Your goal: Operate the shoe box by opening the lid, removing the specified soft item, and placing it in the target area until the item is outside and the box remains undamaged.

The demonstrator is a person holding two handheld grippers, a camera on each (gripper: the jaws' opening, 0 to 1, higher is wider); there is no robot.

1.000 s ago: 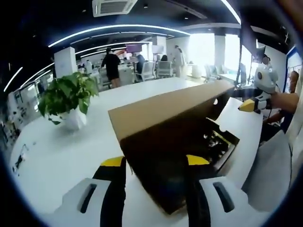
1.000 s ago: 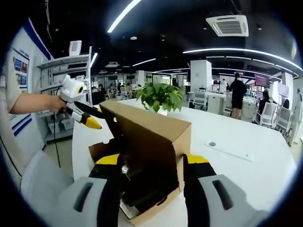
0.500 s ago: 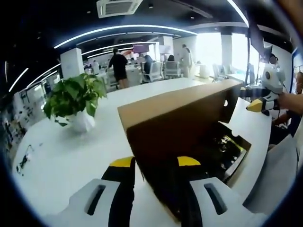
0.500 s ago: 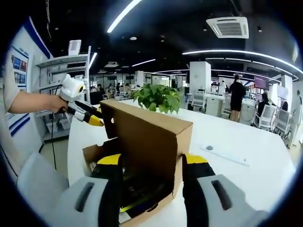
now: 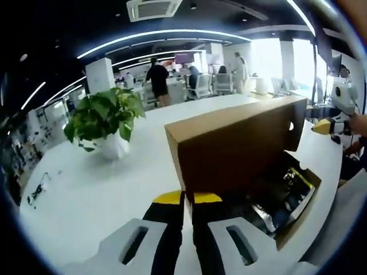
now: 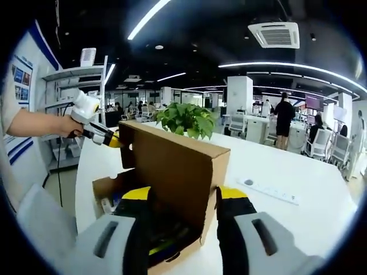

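Brown cardboard shoe box (image 5: 269, 189) on long white worktop (image 5: 86, 189), its raised brown cardboard lid (image 5: 235, 146) standing upright along one side.

Left gripper view: left gripper (image 5: 188, 199) low in frame, black yellow-tipped fingers pinched narrow on the near corner edge of the lid. Box interior exposed right of the lid: dark glossy soft item with yellow and white markings (image 5: 281, 195) lying inside; exact nature unclear. Right gripper (image 5: 330, 125) entering from far right, yellow tip near the lid's far end, held by a hand (image 5: 358, 123). Leafy green plant in white pot (image 5: 106, 123) well apart on the worktop. Office background, people standing among desks.

Right gripper view: right gripper (image 6: 182, 194), fingers spread wide, straddling the lid's end wall (image 6: 172, 172); cannot tell whether they touch it. Left gripper (image 6: 112, 140) at the lid's far upper corner, yellow tip against the cardboard, hand (image 6: 63, 125) and bare forearm behind. Dark contents with a yellow streak (image 6: 163, 243) glimpsed low between the fingers. Flat white power strip (image 6: 269, 192) on the worktop right of the box. Plant (image 6: 186, 119) behind the lid's top edge.
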